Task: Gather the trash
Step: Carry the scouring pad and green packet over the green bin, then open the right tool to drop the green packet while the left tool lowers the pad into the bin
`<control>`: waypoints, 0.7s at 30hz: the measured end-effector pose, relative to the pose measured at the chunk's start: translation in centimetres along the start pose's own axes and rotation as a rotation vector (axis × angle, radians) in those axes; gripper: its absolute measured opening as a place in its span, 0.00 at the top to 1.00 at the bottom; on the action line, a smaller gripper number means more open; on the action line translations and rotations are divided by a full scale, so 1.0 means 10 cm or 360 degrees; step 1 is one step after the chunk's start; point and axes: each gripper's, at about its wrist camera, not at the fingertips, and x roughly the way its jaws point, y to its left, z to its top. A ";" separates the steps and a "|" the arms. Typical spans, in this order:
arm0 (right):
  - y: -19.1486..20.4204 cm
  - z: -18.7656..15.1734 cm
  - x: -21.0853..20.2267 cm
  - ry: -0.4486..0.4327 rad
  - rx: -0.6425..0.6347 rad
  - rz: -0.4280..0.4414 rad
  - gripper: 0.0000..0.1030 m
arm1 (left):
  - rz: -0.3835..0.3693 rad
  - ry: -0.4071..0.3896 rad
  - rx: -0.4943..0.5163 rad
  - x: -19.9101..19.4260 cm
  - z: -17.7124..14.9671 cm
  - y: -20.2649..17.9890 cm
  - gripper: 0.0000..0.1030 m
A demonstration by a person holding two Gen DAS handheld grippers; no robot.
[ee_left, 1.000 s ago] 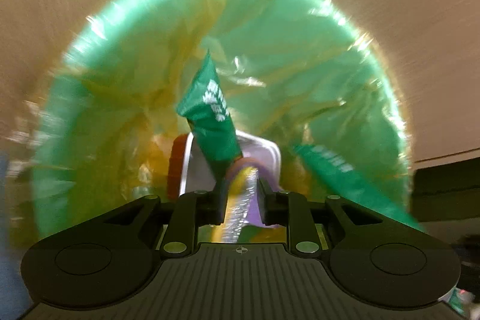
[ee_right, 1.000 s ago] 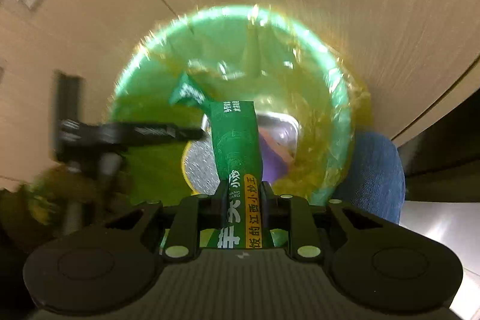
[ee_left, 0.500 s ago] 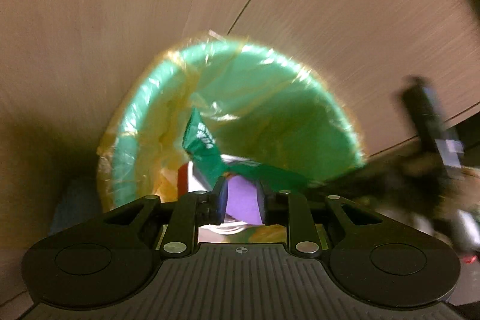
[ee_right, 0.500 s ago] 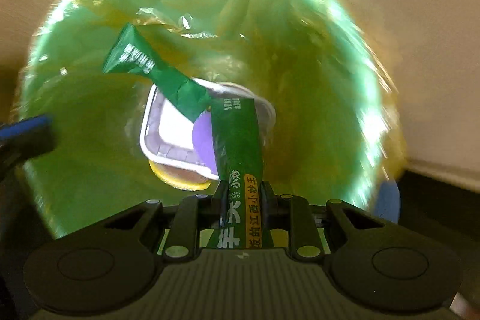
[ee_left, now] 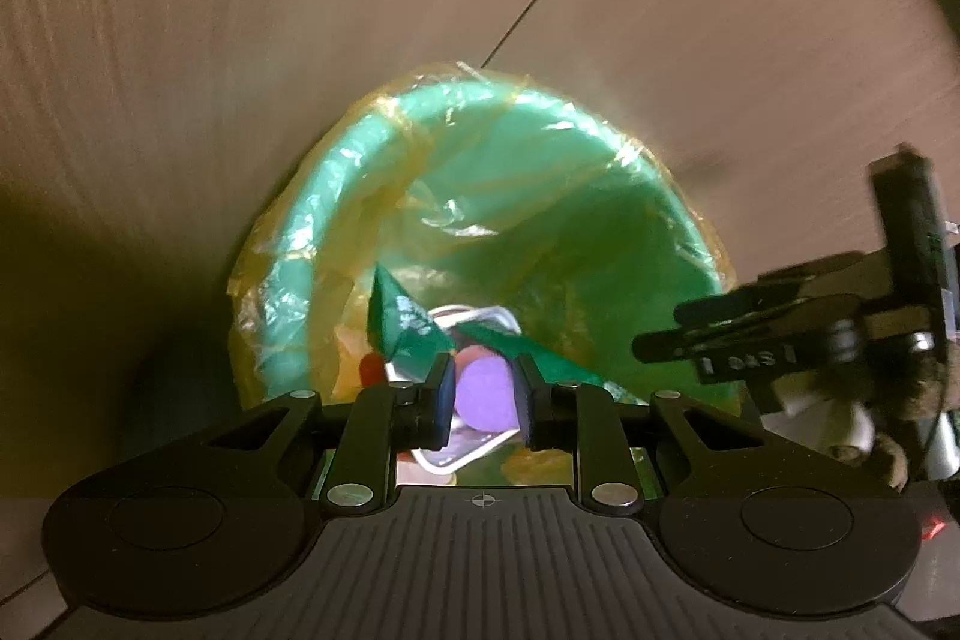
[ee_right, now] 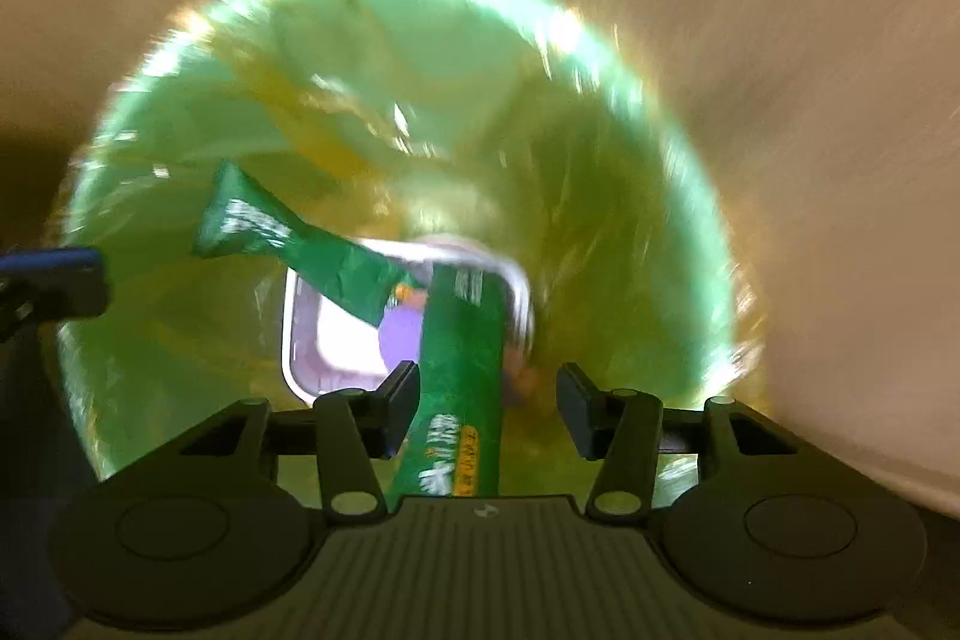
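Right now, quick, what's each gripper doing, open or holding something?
Left gripper: open, holding nothing.
Right gripper: open, green wrapper loose between its jaws, over the bin.

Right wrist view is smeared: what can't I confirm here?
- Green wrapper: the open right tool straddles it; blur hides any contact.
- White tray: wrappers cover its contents.
- Bin floor: in the left view, the left tool blocks it.
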 end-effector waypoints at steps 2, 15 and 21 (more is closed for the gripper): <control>0.06 0.00 -0.11 -0.0025 -0.0083 0.0094 0.51 | -0.0015 -0.0017 0.0014 -0.04 0.02 -0.02 0.77; 0.92 0.02 1.49 0.0759 0.0020 0.0471 0.61 | -0.0087 -0.0061 0.0016 -0.28 0.06 -0.08 0.77; 1.13 0.05 1.83 0.0763 -0.0137 0.0335 0.61 | -0.0120 -0.0044 -0.0012 -0.24 0.06 -0.03 0.77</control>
